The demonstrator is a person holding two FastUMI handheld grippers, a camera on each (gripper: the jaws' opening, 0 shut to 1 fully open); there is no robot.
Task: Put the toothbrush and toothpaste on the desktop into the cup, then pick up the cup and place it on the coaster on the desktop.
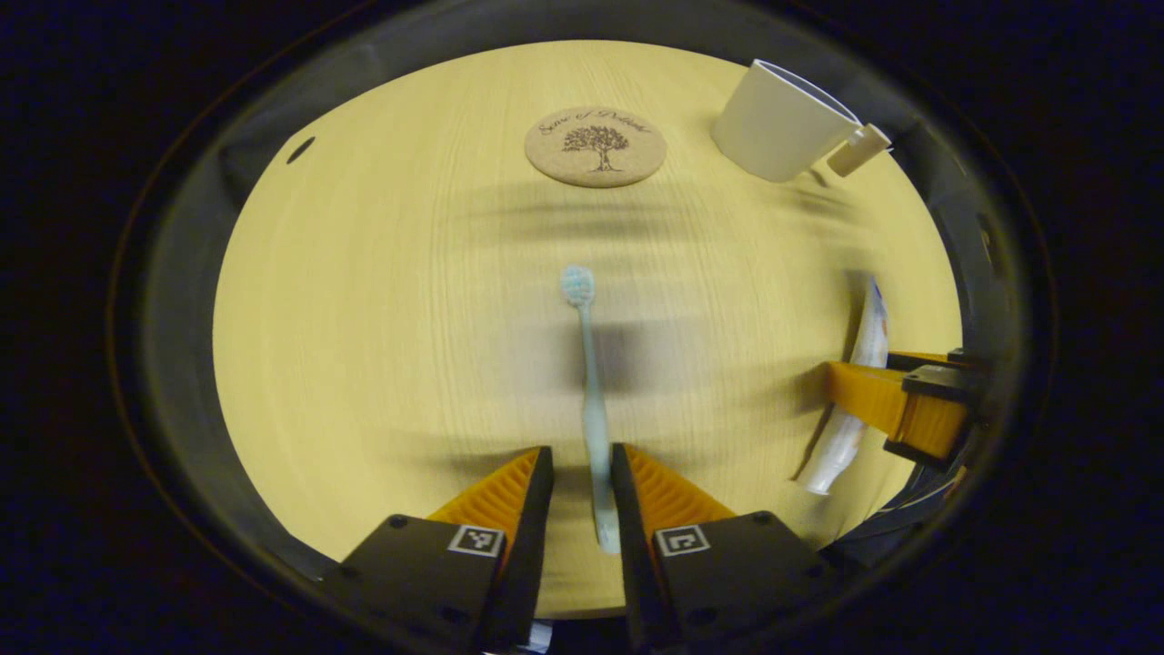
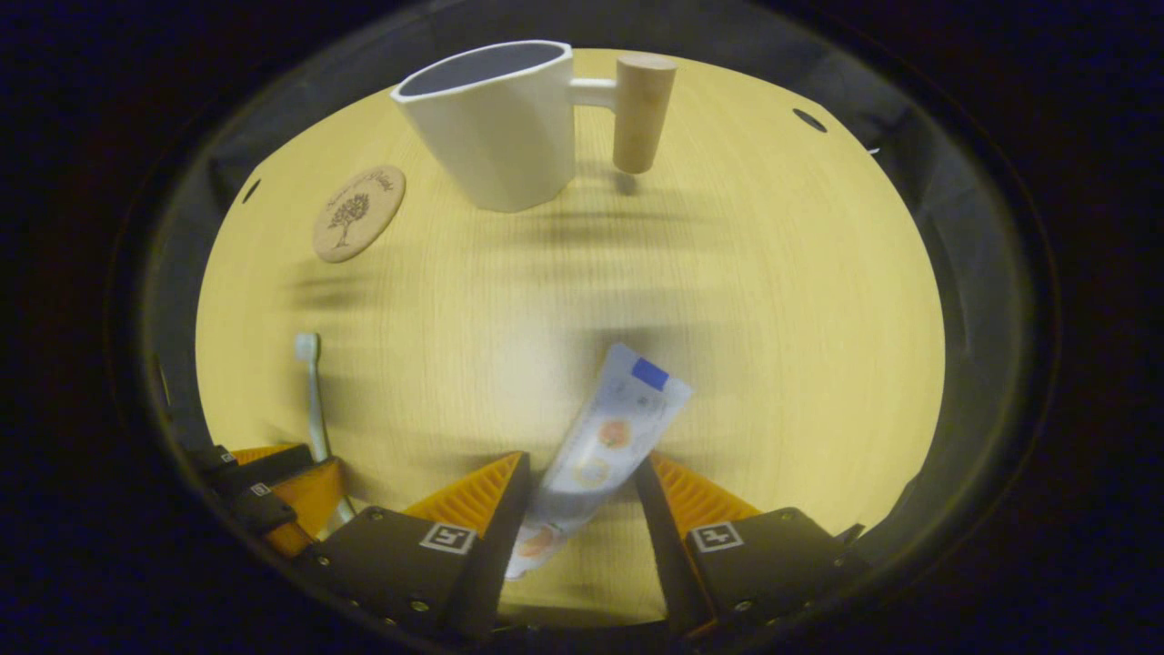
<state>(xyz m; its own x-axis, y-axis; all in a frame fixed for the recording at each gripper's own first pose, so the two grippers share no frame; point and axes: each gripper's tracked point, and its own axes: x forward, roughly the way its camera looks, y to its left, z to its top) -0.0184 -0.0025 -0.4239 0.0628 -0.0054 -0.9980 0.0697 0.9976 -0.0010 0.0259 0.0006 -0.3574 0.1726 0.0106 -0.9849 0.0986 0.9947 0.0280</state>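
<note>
The toothbrush [image 1: 589,400] lies flat on the counter [image 1: 364,364], its handle between the open fingers of the left gripper [image 1: 582,468], which seem not to press it. The toothpaste tube [image 2: 596,446] lies between the parted fingers of the right gripper [image 2: 582,473]. Further off stand the white cup [image 2: 496,123] and the cork coaster [image 1: 596,146], apart.

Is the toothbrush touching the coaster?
Apart. The left gripper view shows bare desktop between the toothbrush head and the coaster.
</note>
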